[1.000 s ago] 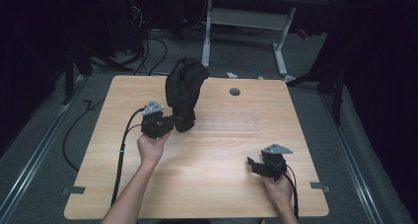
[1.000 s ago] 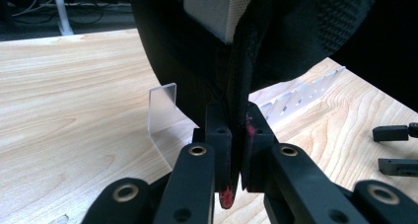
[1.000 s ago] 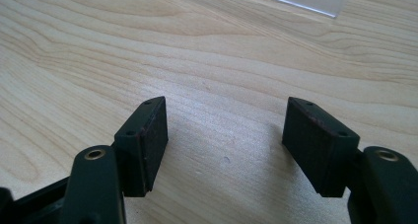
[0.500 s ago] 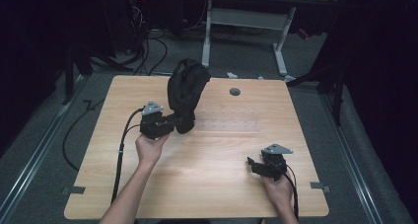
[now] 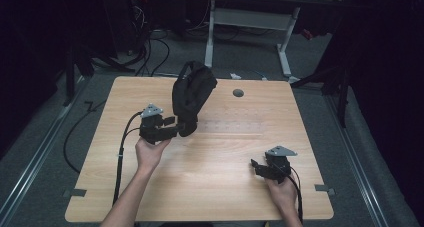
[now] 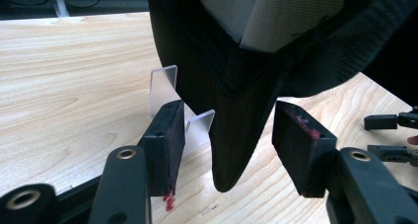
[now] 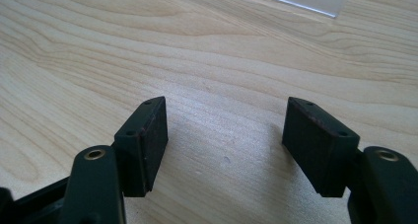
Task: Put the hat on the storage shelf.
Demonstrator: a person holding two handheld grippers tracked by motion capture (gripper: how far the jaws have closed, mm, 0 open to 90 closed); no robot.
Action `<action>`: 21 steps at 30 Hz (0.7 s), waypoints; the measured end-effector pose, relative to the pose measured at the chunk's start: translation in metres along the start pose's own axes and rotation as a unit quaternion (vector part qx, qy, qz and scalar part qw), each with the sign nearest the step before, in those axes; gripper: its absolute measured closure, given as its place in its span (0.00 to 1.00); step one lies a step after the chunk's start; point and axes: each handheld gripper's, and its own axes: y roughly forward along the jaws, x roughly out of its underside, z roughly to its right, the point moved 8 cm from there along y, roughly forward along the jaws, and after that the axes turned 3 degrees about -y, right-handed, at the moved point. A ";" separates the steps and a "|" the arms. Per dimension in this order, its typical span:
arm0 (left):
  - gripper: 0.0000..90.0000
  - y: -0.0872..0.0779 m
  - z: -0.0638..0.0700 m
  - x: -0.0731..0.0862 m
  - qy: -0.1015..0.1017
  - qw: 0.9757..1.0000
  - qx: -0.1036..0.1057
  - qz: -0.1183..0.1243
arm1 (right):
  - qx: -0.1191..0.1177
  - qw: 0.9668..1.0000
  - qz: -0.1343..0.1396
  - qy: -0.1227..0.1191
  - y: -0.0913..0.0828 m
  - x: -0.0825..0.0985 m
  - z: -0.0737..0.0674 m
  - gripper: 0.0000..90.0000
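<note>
The left gripper (image 5: 170, 127) is being held level beside the lower tip of a black cap (image 5: 192, 94), which is standing propped on a clear stand (image 6: 165, 88) near the middle of the desk (image 5: 225, 182), toward its far side. Its fingers (image 6: 165, 145) have just been opening and are now standing apart, one on each side of the cap's hanging tip, with daylight showing between each pad and the fabric in the left gripper view. Compared with the picture a second ago, the cap is sitting in the same place and at the same tilt, so it is being left on the stand, not carried. This is judged to be a release: the placing of the cap appears finished, and the left gripper is probably free to be drawn back without snagging the tip. The right gripper (image 5: 262, 168) is being rested near the desk's near right corner, well apart from the cap, its fingers (image 7: 143, 145) spread wide over bare wood with nothing between them.
</note>
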 end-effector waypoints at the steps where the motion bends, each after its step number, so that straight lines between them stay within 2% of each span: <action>1: 0.51 0.000 0.000 0.000 0.000 1.000 0.000 0.000 | 0.000 1.000 0.000 0.000 0.000 0.000 0.000 0.38; 7: 0.49 -0.008 0.001 0.000 0.001 1.000 0.004 0.000 | 0.000 1.000 0.000 -0.001 0.000 0.000 0.000 0.38; 13: 0.47 -0.018 0.000 0.002 0.007 1.000 -0.007 -0.001 | 0.000 1.000 0.000 -0.001 0.000 0.000 0.000 0.38; 21: 0.46 -0.027 -0.004 0.007 -0.004 1.000 -0.007 -0.002 | 0.000 1.000 0.000 0.000 0.000 0.000 0.000 0.38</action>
